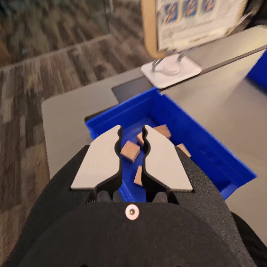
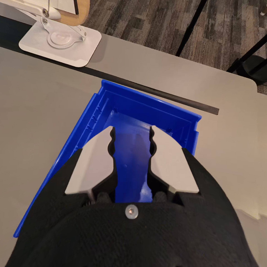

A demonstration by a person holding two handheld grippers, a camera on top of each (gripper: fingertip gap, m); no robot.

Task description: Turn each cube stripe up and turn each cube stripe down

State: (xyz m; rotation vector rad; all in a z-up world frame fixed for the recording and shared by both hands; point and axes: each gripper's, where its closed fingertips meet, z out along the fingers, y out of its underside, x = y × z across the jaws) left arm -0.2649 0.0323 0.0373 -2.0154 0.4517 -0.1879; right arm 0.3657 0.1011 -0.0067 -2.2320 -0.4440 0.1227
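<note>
In the left wrist view a blue bin (image 1: 195,130) holds several small wooden cubes; one cube (image 1: 130,153) lies between my fingers' lines, others (image 1: 161,130) lie farther back and right. No stripe shows on them in this blurred view. My left gripper (image 1: 132,127) hovers open and empty above the bin. In the right wrist view my right gripper (image 2: 131,127) is open and empty over a second blue bin (image 2: 144,104); the part of its floor I see holds no cube.
Both bins sit on a grey table (image 2: 36,115). A white stand base (image 1: 170,70) carrying a framed picture (image 1: 192,21) stands at the back; it also shows in the right wrist view (image 2: 60,43). A dark seam (image 2: 159,92) crosses the table. Carpet lies beyond the table edge.
</note>
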